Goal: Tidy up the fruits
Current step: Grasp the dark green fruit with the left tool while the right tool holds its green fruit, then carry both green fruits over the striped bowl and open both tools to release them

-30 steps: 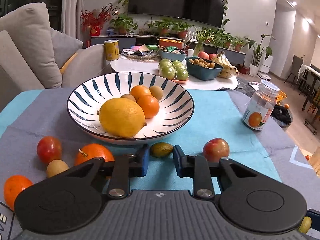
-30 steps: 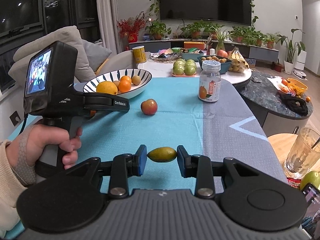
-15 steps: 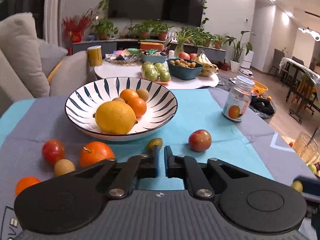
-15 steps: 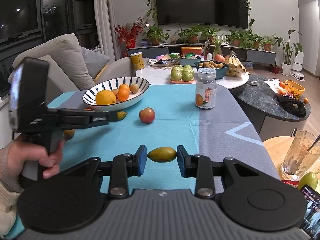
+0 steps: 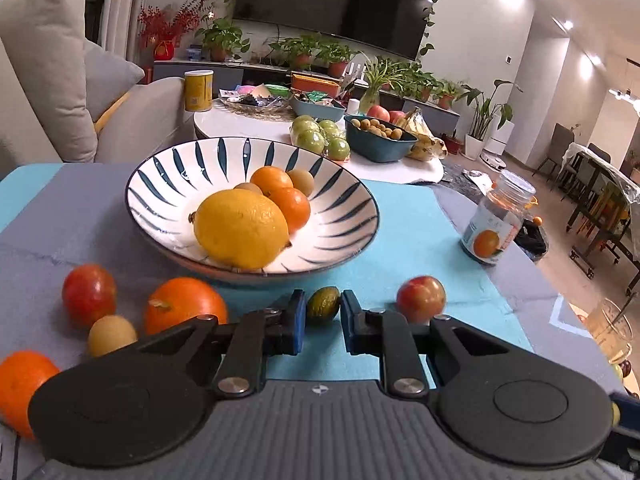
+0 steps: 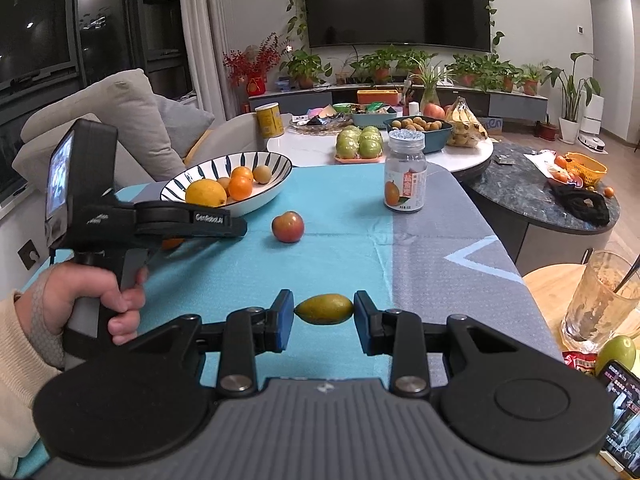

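The sorting is sitting roughly at its midpoint. The bowl (image 5: 348,220) is already holding 5 fruits: a lemon (image 5: 240,232), 2 small oranges (image 5: 290,208) and 2 brownish round fruits (image 5: 302,181) at the back. Still lying loose on the cloth are a red fruit (image 5: 89,294), a large orange (image 5: 185,306), a small tan fruit (image 5: 112,335) and another orange (image 5: 24,386) at the left edge, plus a red apple (image 5: 421,299) to the right of the bowl. The left gripper (image 5: 322,311) is sitting just in front of the bowl with its blue pads pressing on a small green fruit (image 5: 323,305), so it is pinching that one; whether the fruit is already off the cloth is hard to tell from this low angle. The right gripper (image 6: 323,316) is waiting well apart from the bowl, nearer the table's front, its jaws spread on either side of a yellow-green fruit (image 6: 325,309), with a sliver of gap showing at each pad, so it is bracketing the fruit and not yet gripping it. By my reckoning, 7 pieces are still waiting outside the bowl, 2 of them lined up to go next; the jar (image 5: 496,220) and the fruit on the far round table seem to be no part of this job.
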A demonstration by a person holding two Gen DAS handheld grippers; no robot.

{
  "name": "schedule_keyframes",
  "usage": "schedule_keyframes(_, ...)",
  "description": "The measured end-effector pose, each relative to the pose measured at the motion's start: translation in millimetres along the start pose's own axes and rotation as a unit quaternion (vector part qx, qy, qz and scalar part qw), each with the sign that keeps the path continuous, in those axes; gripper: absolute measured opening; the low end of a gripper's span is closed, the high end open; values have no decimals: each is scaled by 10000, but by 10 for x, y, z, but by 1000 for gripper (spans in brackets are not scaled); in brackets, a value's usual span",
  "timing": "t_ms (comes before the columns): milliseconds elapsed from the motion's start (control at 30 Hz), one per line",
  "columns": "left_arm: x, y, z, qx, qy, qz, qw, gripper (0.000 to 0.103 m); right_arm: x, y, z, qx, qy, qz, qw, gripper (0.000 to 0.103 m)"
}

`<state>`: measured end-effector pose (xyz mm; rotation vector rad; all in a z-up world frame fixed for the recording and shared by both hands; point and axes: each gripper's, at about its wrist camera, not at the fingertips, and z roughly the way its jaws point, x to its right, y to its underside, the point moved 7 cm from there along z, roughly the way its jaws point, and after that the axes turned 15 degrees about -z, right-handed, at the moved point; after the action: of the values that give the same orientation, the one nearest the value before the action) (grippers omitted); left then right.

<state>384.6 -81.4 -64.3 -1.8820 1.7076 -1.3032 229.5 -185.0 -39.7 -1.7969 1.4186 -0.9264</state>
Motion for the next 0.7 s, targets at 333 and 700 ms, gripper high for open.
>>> schedule_keyframes(333,38,-233,-514,427,226,195,9986,17,-77,-242,61,251,-73,-141,9996,61)
schedule_keyframes(700,-207,-646,-812,917,53,108,9957,17,-290,-624,127,593,-244,-269,9976,61)
